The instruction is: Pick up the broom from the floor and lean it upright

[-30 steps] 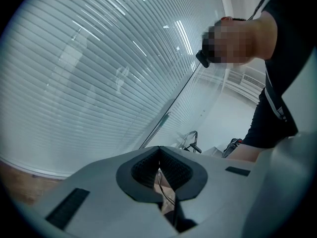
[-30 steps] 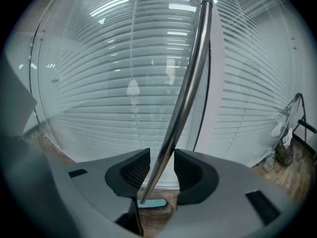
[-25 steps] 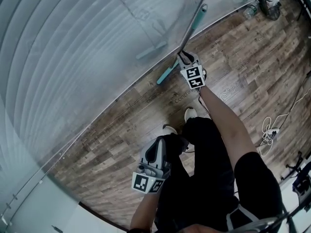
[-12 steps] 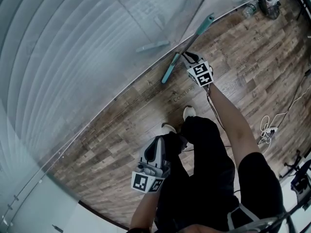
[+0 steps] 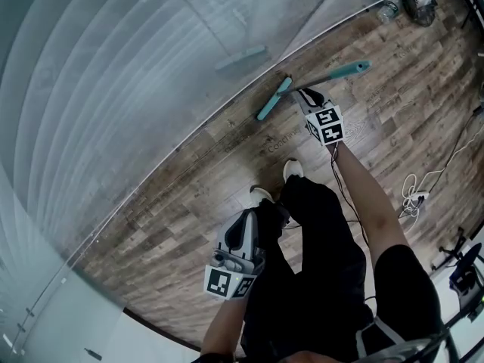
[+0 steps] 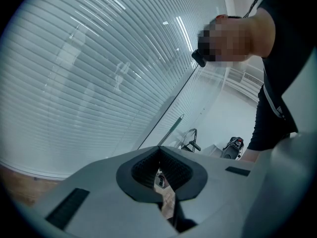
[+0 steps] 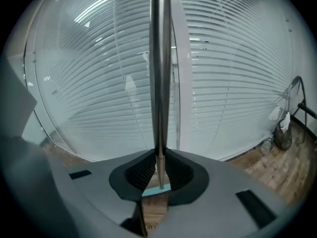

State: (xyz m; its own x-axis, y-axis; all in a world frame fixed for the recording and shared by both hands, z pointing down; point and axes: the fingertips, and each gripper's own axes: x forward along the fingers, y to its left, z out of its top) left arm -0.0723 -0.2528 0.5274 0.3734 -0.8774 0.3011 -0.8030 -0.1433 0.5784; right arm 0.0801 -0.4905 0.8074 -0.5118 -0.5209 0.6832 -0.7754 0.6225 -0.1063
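Note:
The broom stands with its teal head (image 5: pixel 272 99) on the wooden floor at the foot of the glass wall. Its metal handle rises to a teal grip end (image 5: pixel 352 69). My right gripper (image 5: pixel 305 97) is low on that handle, just above the head. In the right gripper view the handle (image 7: pixel 159 73) runs straight up between the pads, and the right gripper (image 7: pixel 158 170) has just been closing and is shut on it. A bit of the teal head (image 7: pixel 156 188) shows below. My left gripper (image 5: pixel 242 240) hangs by the person's leg, and in its own view this gripper (image 6: pixel 161 170) is shut and holds nothing.
A glass wall with blinds (image 5: pixel 151 66) runs along the floor's far edge. The person's shoes (image 5: pixel 295 174) stand just behind the broom. A white cable and power strip (image 5: pixel 417 203) lie at the right. Bottles (image 5: pixel 389 15) and a dark bag (image 5: pixel 420 6) sit at the top right.
The right gripper has moved right along the wall with the broom. The handle's teal top end has swung right and away from the glass. The left gripper has stayed put.

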